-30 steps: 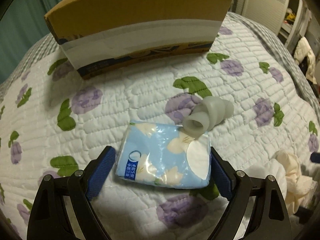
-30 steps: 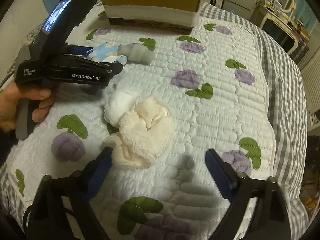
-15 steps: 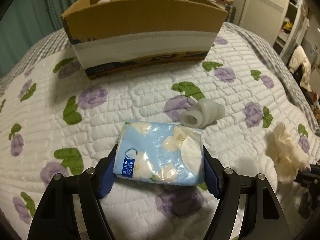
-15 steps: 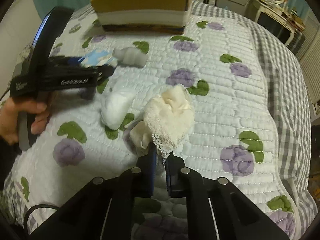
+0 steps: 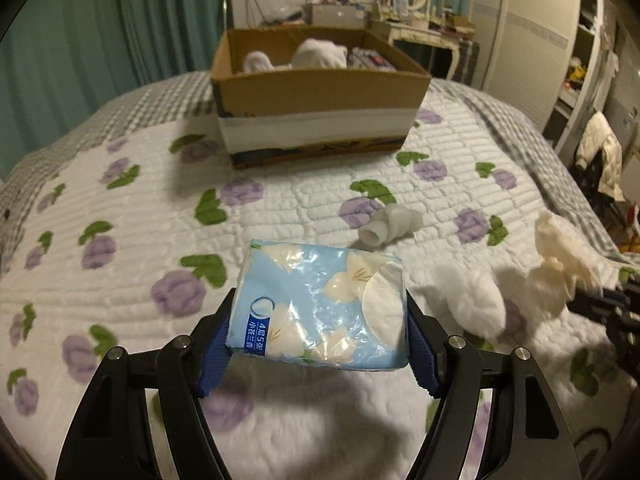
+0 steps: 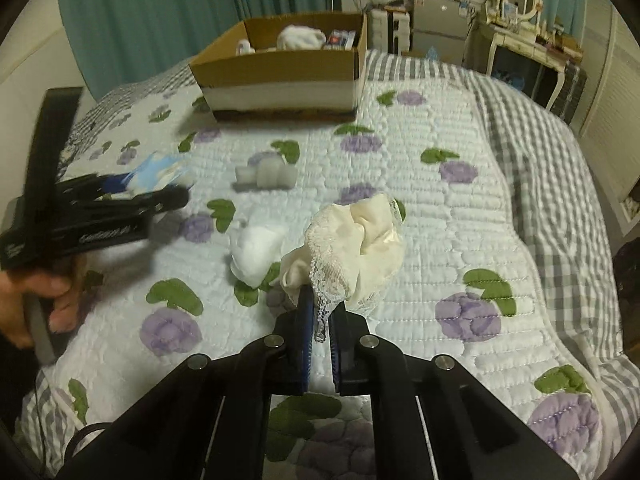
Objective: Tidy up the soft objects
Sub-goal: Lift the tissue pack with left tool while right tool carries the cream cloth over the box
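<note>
Soft things lie scattered across the white quilted bedspread (image 5: 120, 240) with purple flowers. At its far end I see an open brown cardboard box (image 5: 316, 92) already holding white bundles. My left gripper (image 5: 320, 332) clamps the light-blue floral tissue pack (image 5: 320, 304) by both sides, held above the quilt. My right gripper (image 6: 320, 320) pinches the cream lace-edged cloth (image 6: 352, 248), jaws nearly together. A white cotton wad (image 6: 256, 248) and a grey ridged silicone piece (image 5: 390, 225) lie on the quilt.
</note>
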The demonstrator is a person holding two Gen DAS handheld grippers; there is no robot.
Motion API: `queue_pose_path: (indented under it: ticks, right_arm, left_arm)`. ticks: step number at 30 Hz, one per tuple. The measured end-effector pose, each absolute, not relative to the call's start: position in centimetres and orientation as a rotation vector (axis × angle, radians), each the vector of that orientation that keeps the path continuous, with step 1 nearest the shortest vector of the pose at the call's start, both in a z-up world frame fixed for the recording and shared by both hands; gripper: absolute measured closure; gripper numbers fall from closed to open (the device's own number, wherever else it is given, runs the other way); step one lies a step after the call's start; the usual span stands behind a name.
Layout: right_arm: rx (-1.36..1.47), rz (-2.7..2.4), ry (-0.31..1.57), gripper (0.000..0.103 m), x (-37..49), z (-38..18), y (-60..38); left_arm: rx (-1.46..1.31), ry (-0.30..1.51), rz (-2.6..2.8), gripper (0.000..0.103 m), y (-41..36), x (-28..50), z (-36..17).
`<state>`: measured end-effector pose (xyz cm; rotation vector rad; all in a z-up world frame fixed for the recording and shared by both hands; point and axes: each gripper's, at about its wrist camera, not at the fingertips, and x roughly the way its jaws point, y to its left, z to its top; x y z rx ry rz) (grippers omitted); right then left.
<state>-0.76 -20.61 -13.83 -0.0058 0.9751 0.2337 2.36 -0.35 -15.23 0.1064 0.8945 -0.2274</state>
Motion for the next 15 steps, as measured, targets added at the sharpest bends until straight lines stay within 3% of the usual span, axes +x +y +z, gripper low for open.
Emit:
queue_pose_path:
  ticks: [15]
  right_arm:
    - [-0.099, 0.292, 0.781, 0.096, -3.6, -9.0, -16.1]
  left_arm:
    - [-0.001, 0.704, -0.199, 0.03, 1.9, -4.1, -8.7]
